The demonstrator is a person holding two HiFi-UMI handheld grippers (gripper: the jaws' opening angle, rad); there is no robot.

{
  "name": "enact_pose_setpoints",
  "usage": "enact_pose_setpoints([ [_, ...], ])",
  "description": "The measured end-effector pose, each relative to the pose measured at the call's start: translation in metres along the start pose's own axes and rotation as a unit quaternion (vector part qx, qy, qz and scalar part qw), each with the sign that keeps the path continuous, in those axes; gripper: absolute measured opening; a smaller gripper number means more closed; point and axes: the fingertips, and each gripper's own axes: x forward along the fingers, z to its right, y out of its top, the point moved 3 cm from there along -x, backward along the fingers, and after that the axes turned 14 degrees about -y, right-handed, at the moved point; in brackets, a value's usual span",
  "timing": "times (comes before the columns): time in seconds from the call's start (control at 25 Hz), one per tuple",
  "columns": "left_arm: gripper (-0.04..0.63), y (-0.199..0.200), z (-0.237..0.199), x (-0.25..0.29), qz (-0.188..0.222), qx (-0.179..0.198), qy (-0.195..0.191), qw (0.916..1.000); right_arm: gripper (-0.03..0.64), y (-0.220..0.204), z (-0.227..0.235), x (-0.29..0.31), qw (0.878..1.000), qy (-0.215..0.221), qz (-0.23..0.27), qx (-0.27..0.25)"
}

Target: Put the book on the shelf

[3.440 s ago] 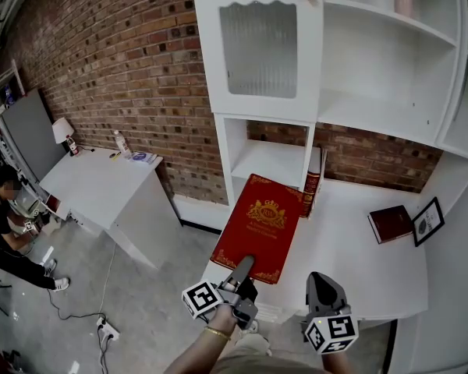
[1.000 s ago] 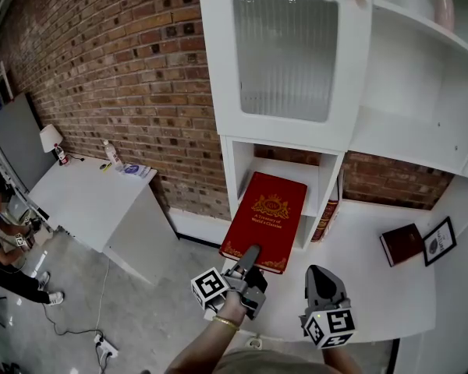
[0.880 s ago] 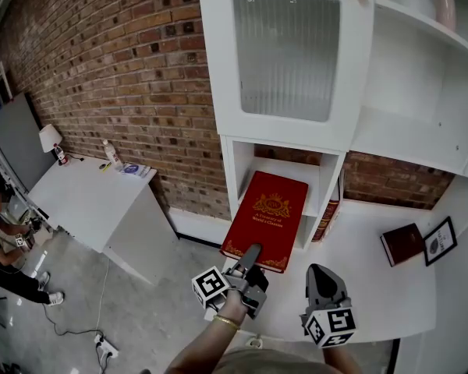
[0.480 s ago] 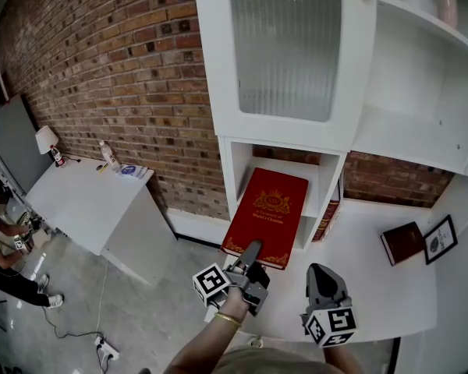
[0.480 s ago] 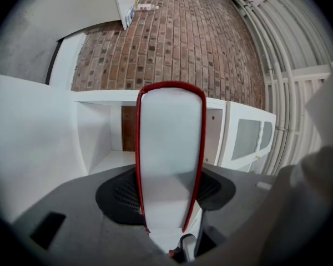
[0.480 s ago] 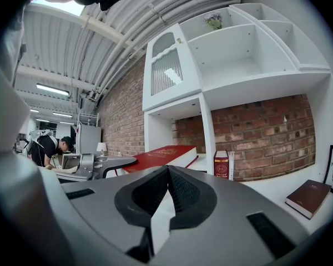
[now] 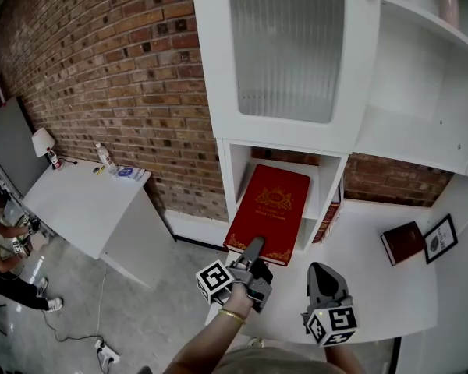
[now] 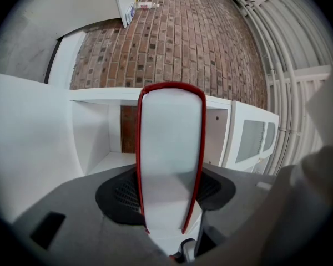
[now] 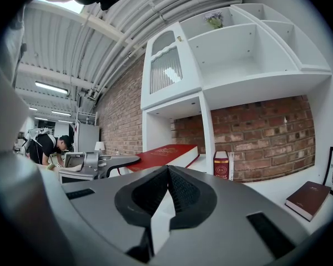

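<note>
Insertion step: red book (image 7: 269,209) is clamped at near edge by L gripper (image 7: 254,248), far end in low cubby (image 7: 241,170); R gripper (image 7: 321,275) closed, empty. Next: straight push farther in is needed.

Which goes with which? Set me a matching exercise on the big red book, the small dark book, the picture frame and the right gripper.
1 big red book
2 small dark book
3 picture frame
4 right gripper

A lying flat on the white desk
B jaws together, nothing held
C clamped in the left gripper
D standing upright at the far right

Pairs: 1-C, 2-A, 3-D, 4-B
</note>
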Motion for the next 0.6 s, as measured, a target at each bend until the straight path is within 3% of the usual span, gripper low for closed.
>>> enact_pose_setpoints([
  [0.6, 0.242, 0.008, -0.006, 0.022, 0.007, 0.0, 0.005, 1.0, 0.006, 0.0, -0.001, 0.01, 1.0, -0.012, -0.001, -0.002],
])
